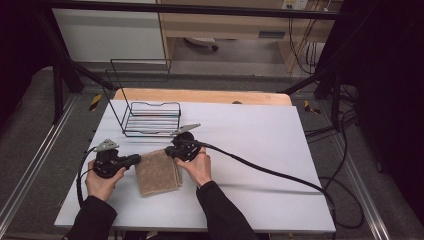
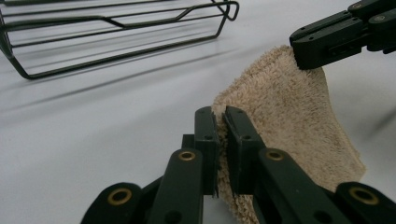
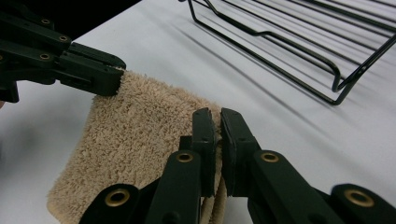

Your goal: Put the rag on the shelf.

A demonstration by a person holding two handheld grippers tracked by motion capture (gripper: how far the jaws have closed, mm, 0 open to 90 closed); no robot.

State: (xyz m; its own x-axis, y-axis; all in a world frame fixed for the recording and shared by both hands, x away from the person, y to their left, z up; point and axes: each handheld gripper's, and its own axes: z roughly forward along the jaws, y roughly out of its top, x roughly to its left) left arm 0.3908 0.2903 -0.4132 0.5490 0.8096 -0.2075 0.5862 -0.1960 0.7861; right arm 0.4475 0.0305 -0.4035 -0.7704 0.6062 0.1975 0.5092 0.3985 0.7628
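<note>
A folded beige towel [image 1: 158,172] is held at its two far corners, just in front of the wire rack [image 1: 150,119] on the white table [image 1: 260,150]. The left tool [image 2: 222,122] is clamped shut on the towel's left far corner, and the right tool [image 3: 219,122] is clamped shut on the right far corner, with terry pinched between each pair of jaws. The gripped far edge is raised, while the rest of the towel hangs toward the person and lies on the table. The rack stands beyond the towel, and the right tool is the nearer to it. The towel's gripped edge runs roughly parallel to the rack's near rail, so a carry away from the person is judged the likely next move. How many layers are pinched cannot be made out, and the towel's underside is hidden.
</note>
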